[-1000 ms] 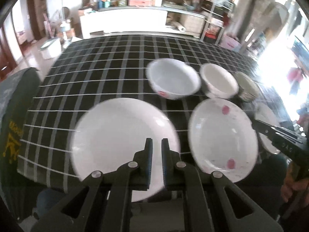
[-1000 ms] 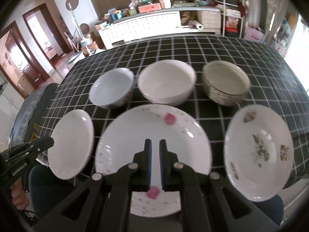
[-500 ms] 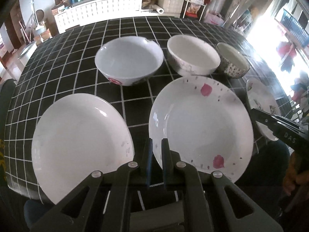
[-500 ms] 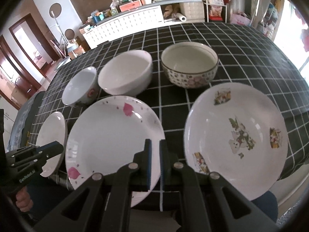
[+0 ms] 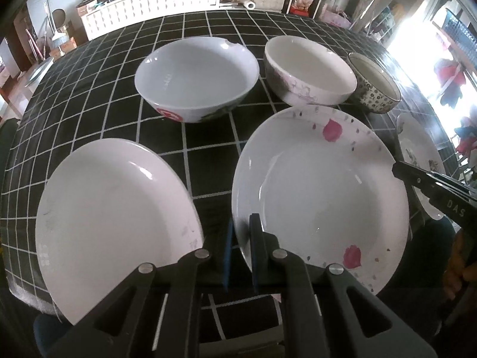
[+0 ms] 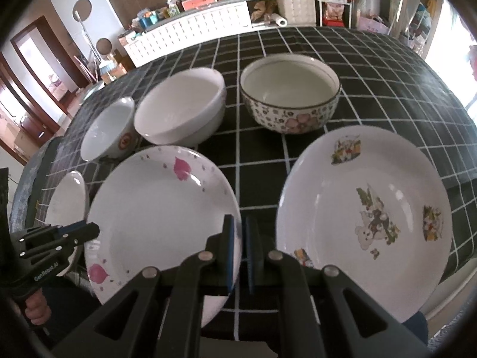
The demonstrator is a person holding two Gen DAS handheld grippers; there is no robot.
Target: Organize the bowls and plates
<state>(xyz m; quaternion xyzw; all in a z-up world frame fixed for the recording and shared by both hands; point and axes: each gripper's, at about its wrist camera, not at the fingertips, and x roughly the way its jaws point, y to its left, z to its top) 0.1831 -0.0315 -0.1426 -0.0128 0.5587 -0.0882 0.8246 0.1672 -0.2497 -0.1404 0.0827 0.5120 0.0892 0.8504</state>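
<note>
Three plates line the near edge of the table: a plain white plate [image 5: 116,223], a pink-petal plate [image 5: 322,191] and a bear-print plate [image 6: 369,217]. Behind stand a white bowl with a red mark [image 5: 196,77], a plain white bowl [image 5: 310,70] and a floral bowl [image 6: 290,92]. My left gripper [image 5: 240,229] is shut and empty, its tips at the petal plate's left rim. My right gripper [image 6: 240,232] is shut and empty, over the gap between the petal plate [image 6: 161,211] and the bear plate.
The table wears a black cloth with a white grid [image 5: 98,68]. A white cabinet [image 6: 193,32] with clutter stands beyond the far edge. A chair back [image 5: 6,131] sits at the table's left side. Bright windows are at the right.
Both grippers have moved forward and lower toward the plates. The left view slid right from the plain plate to the petal plate. The right view slid right toward the bear plate.
</note>
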